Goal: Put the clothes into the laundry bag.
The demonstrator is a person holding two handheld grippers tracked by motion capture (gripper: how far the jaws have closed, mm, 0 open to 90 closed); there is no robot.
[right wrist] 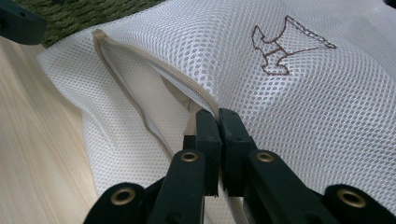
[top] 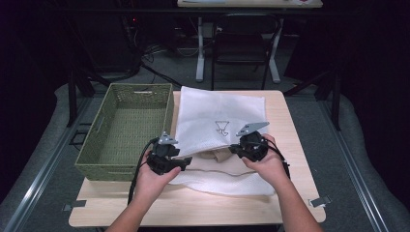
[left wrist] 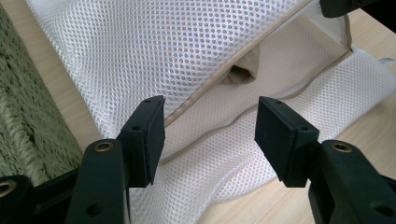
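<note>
Both my forearms come in from the near edge of the bench (top: 203, 212), hands turned inward toward each other over the white mesh bag (top: 220, 121), which lies mid-bench just right of the green basket (top: 126, 126). My right gripper (right wrist: 218, 114) has its fingers pressed together on the bag's upper zipper edge, holding the mouth lifted. My left gripper (left wrist: 210, 135) hovers at the opening with fingers about half open, gripping nothing. A beige cloth (left wrist: 243, 74) sits inside the bag.
</note>
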